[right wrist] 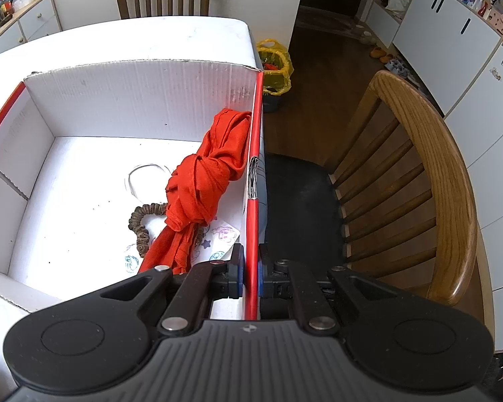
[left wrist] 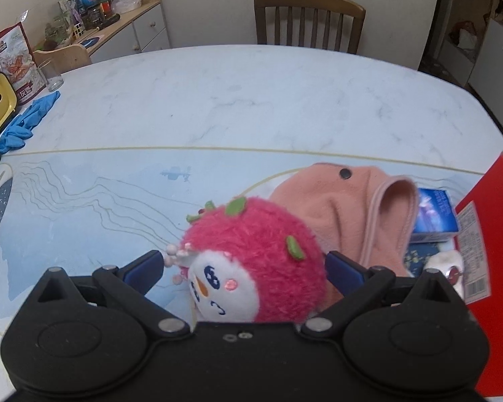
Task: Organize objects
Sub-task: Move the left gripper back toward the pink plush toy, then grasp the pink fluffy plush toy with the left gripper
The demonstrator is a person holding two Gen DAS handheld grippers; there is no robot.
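Right wrist only: knotted red cloth (right wrist: 204, 181) in box (right wrist: 141, 90).

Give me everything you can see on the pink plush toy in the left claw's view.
The pink plush toy is a round, fuzzy ball of hot-pink fur with small green felt leaves and a white face patch: dark embroidered eyes, orange nose, pink cheek. It lies on its side on the pale blue mat, face toward the camera, between the blue pads of the left claw, which look spread around it; contact is unclear. The peach fleece cloth lies right behind it.
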